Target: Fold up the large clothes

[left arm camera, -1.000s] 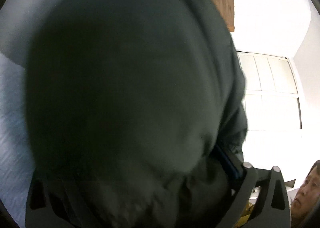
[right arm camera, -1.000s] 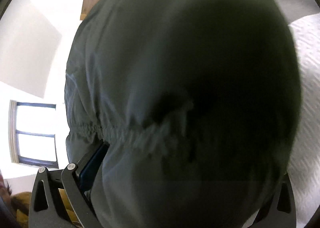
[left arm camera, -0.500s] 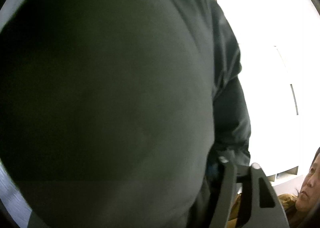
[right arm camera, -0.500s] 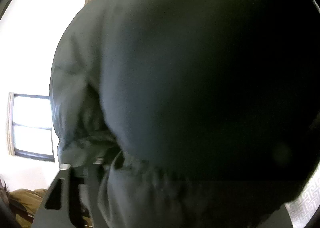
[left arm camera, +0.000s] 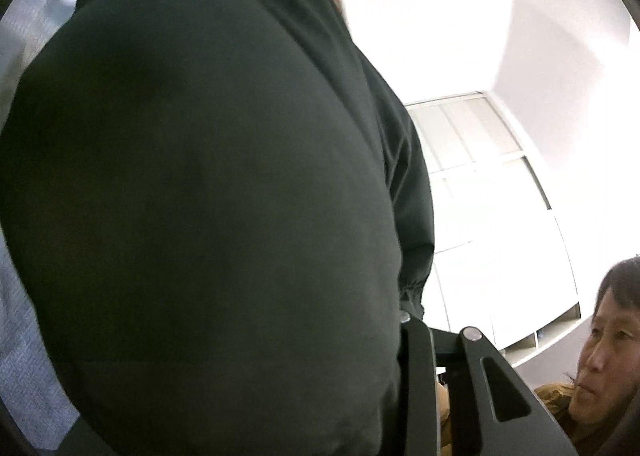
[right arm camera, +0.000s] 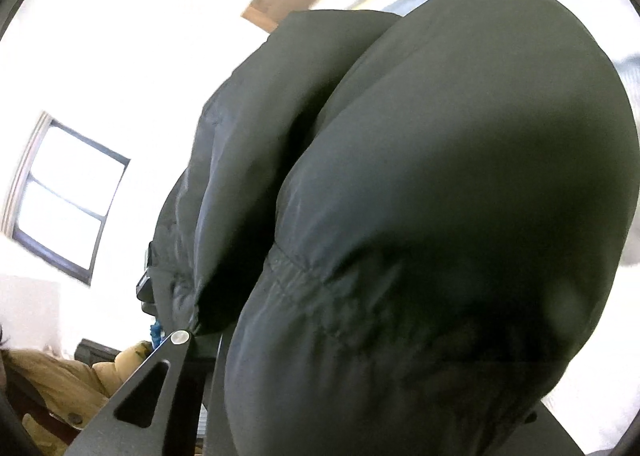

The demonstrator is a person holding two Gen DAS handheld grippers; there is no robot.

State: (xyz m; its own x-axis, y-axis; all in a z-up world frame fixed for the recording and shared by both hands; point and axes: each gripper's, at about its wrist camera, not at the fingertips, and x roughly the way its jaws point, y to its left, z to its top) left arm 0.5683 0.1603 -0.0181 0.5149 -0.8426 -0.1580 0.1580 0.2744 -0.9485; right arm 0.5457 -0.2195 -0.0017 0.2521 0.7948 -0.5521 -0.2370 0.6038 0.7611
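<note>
Dark green puffy nylon jacket (left arm camera: 208, 196) hangs lifted, draped right over both lenses, its long axis running up and away from the fingers. Left gripper (left arm camera: 436, 330) is nearly closed, pinching the elastic gathered hem; right gripper (right arm camera: 200, 340) likewise is clamped on shirred hem fabric. Both are equally near, at opposite hem ends. Fabric is smooth, slippery and padded. White textured bedspread (left arm camera: 20, 368) lies below; a window (right arm camera: 60, 196) sits behind.

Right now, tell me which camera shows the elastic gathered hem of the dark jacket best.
The right wrist view. The gathered hem runs across the puffy dark jacket there, with stitching and puckers visible. The left wrist view shows only a small ruffled bit of hem at the jacket's edge; the rest is smooth dark fabric filling the frame.
</note>
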